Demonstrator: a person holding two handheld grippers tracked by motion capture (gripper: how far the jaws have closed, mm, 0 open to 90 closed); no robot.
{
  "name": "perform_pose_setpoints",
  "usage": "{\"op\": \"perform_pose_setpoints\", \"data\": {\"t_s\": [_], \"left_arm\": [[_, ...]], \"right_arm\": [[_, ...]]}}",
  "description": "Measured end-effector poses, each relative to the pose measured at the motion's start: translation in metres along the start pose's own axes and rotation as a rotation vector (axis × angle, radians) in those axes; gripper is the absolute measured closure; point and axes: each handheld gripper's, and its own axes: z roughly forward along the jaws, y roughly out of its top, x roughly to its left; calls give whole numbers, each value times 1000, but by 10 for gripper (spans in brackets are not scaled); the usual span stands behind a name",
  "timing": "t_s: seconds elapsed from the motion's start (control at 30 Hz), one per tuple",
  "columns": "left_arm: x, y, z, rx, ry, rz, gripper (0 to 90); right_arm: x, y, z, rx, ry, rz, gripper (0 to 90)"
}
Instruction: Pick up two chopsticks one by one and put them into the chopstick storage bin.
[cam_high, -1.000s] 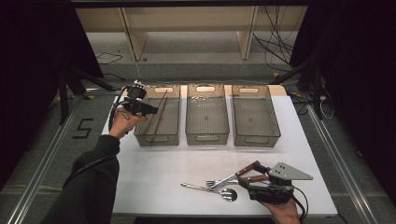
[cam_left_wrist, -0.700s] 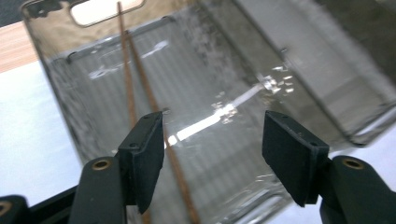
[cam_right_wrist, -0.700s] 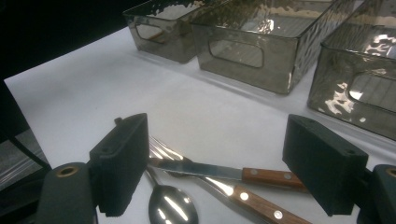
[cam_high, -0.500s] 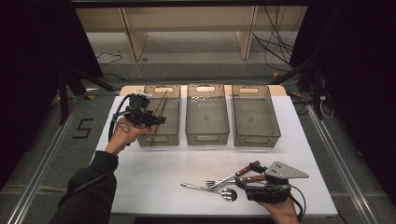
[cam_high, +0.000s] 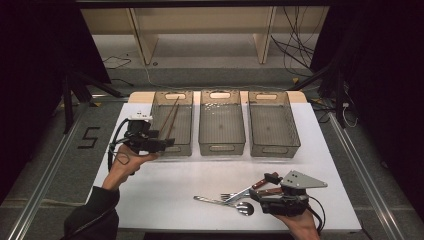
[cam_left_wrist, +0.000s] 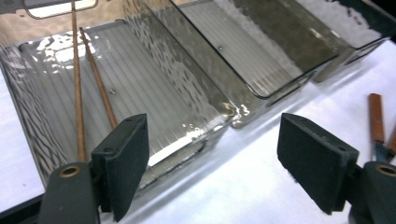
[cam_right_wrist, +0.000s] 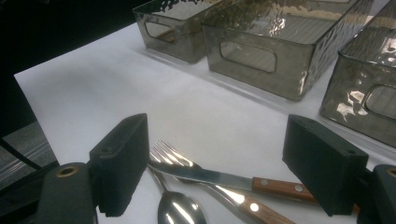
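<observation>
Beside the left bin (cam_high: 172, 122) holding chopsticks (cam_high: 170, 117), the left gripper (cam_high: 165, 145) hangs spread, empty; right gripper (cam_high: 255, 196) spread over knife (cam_right_wrist: 233, 179), fork (cam_right_wrist: 170, 154), spoon (cam_right_wrist: 180, 210)

The left gripper (cam_high: 167, 143) hovers at the near end of the left bin (cam_high: 172, 122) holding chopsticks (cam_high: 170, 117); just left of the right gripper (cam_high: 255, 196) lie spoon (cam_high: 227, 204), fork (cam_high: 240, 192) and knife (cam_high: 265, 181) on the bench (cam_high: 165, 185)

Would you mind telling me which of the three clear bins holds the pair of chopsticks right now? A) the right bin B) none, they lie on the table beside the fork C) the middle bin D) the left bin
D: the chopsticks lie inside the left bin, near the open left gripper; the middle bin and right bin look empty.
</observation>
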Motion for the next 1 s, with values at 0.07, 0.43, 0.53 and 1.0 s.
{"op": "perform_pose_setpoints", "data": {"t_s": [0.07,0.43,0.53,1.0], "left_arm": [[-2,-4,-4,-15,-11,4,234],[-10,-37,-10,-71,-70,-18,217],[-11,-46,-12,-88,-83,-29,212],[-26,-80,-11,-108,-115,29,196]], "right_arm": [[0,2,1,4,6,-3,236],[3,14,13,33,35,-20,236],[5,17,17,48,46,-34,235],[23,30,49,169,137,-118,235]]}}
